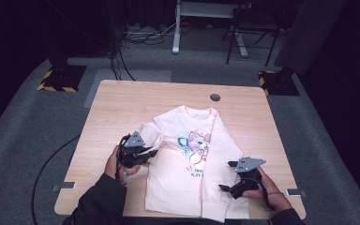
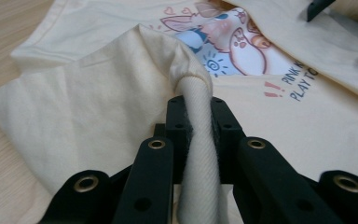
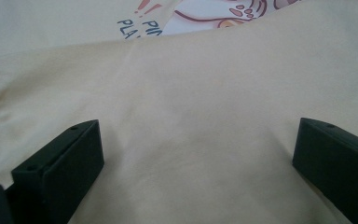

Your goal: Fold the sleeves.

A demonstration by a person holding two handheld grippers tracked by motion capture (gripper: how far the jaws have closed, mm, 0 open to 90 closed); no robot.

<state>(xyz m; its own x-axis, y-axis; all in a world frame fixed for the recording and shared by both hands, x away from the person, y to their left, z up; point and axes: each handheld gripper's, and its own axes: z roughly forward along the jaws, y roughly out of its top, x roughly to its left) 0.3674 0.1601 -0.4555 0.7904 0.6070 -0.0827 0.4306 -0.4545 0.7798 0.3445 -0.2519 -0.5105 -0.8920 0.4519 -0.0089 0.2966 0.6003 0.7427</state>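
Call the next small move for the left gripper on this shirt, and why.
Probably carry the cuff across onto the shirt body and release. The left gripper is shut on it with the sleeve already lifted and doubled over; the right gripper is open over the other sleeve.

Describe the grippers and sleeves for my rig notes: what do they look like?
Both the left gripper and the right gripper are black, each topped by a grey three-cornered plate. Their jaws are blocky black bars with small screw holes, and brass-ringed holes sit at the base. A dark cable trails from each. The sleeves are dark.
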